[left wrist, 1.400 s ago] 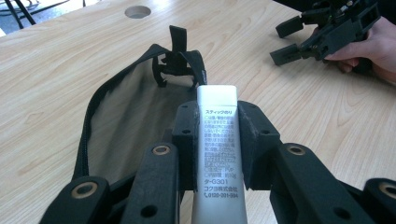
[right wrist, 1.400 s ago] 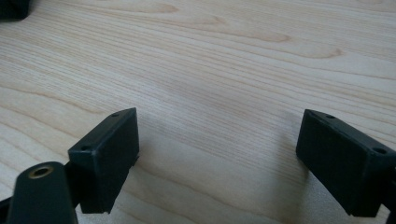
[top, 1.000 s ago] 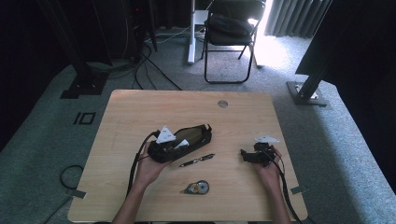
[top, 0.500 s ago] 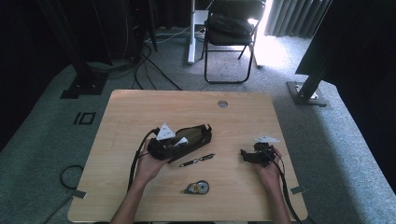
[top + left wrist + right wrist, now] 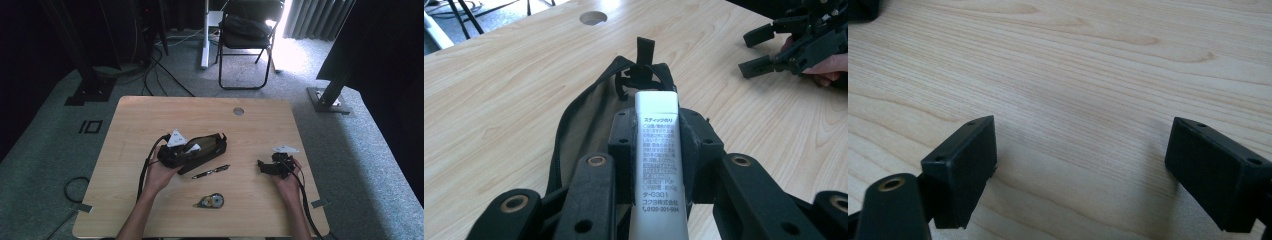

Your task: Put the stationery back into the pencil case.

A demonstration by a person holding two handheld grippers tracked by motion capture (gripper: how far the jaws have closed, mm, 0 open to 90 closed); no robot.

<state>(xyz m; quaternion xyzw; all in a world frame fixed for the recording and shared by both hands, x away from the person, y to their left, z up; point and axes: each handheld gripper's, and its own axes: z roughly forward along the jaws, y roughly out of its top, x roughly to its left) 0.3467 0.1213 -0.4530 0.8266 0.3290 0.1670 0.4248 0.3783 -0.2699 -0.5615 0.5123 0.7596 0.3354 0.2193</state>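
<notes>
My left gripper [image 5: 659, 137] is shut on a white glue stick [image 5: 656, 160] with printed text, clamped between its two pads. The stick's tip hangs over the open mouth of a black pencil pouch [image 5: 589, 115] lying on the table. From above, the left gripper [image 5: 186, 150] sits at the pouch's [image 5: 207, 149] left end. My right gripper [image 5: 264, 166] rests low over the wood at the right, jaws wide and nothing between them. In its own view the right gripper [image 5: 1080, 160] frames bare tabletop. The right gripper [image 5: 764, 50] is also visible past the pouch.
A black pen [image 5: 211, 172] lies just in front of the pouch. A correction tape dispenser [image 5: 210, 201] sits nearer the front edge. The wooden table [image 5: 150, 115] has a round cable hole [image 5: 238, 111] at the back. A folding chair [image 5: 245, 35] stands beyond the table.
The left gripper with the glue stick has shifted slightly along the pouch. The right gripper has stayed where it was.
</notes>
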